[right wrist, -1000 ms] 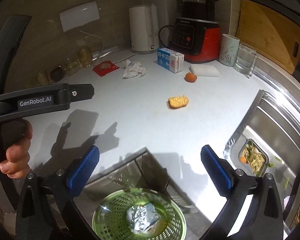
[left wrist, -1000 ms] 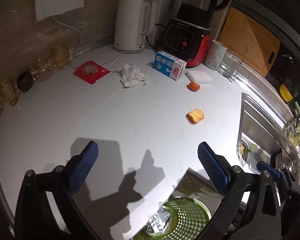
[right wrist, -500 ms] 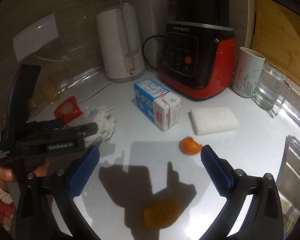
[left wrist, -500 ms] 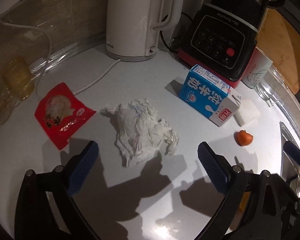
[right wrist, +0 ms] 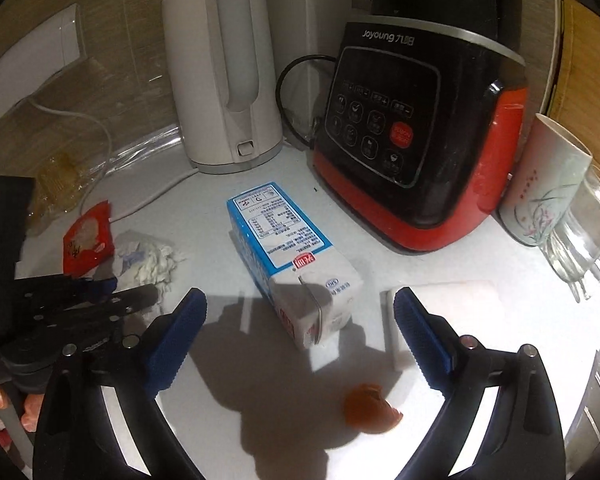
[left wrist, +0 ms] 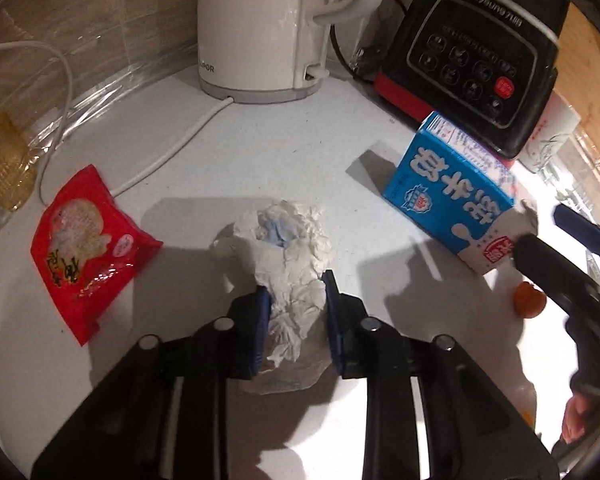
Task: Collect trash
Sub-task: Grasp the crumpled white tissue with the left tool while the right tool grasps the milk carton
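Both tongs have swung from the table's front edge toward its back. The left tongs [left wrist: 294, 300] have just been closing and now pinch the crumpled, soft white tissue [left wrist: 288, 248] mid-table. The right tongs [right wrist: 300, 320] gape, straddling the boxy blue-and-white milk carton [right wrist: 292, 264].

Right tool [right wrist: 300, 322], jaws wide apart, straddles the milk carton [right wrist: 296, 264] on the counter [right wrist: 380, 256].

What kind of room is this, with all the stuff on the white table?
Most likely a home kitchen. A white electric kettle and a red-and-black blender base stand on the countertop against the wall, and a mug and a glass sit beside them.
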Demonstrator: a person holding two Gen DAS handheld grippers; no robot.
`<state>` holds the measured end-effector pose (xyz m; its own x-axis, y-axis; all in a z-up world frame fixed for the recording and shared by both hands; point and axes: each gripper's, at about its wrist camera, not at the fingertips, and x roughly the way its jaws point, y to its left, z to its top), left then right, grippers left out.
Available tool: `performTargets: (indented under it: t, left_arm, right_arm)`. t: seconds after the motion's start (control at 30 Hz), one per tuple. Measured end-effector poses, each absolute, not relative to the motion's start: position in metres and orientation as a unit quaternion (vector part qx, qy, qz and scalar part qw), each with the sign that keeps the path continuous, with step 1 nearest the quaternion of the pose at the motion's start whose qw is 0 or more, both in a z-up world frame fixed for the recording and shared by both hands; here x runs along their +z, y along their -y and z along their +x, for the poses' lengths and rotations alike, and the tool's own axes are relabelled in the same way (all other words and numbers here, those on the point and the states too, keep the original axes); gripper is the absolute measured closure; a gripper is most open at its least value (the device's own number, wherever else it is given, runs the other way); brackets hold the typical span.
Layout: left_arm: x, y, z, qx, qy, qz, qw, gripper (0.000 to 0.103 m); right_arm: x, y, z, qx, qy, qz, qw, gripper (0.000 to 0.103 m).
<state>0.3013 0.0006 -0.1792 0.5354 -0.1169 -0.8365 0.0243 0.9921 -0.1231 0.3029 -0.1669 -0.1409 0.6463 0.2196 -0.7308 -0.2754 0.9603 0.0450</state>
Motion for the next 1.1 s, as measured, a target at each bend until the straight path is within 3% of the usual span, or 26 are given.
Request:
performTargets:
  t: [0.13,0.23,0.27,0.37,0.67,1.1]
  left_arm:
    - [-0.164,-0.015,0.283,-0.044,-0.466,-0.062,0.882,0.079]
    - [-0.149,-0.025,0.265,-0.044,-0.45,-0.065,0.89,0.079]
    - [-0.145,-0.027,0.259,-0.043,-0.446,-0.064,0.892,0.079]
    - [-0.133,-0.033,0.239,-0.045,-0.438,-0.065,0.896,0.079]
    - [-0.105,-0.037,0.175,-0.052,-0.42,-0.066,0.904,0.079]
    - [-0.09,0.006,0.036,-0.097,-0.429,-0.05,0.897,0.079]
  right_arm:
    - [-0.147,0.158,0.318,0.148,-0.406,-0.052,0.9,0.016]
    - [-0.153,0.152,0.331,0.148,-0.419,-0.054,0.894,0.033]
    - [-0.156,0.152,0.334,0.148,-0.425,-0.051,0.892,0.046]
    - [-0.157,0.151,0.336,0.15,-0.428,-0.044,0.89,0.054]
    - [-0.13,0.152,0.285,0.146,-0.407,-0.027,0.901,0.06]
    - [-0.083,0.188,0.076,0.134,-0.386,0.017,0.912,0.061]
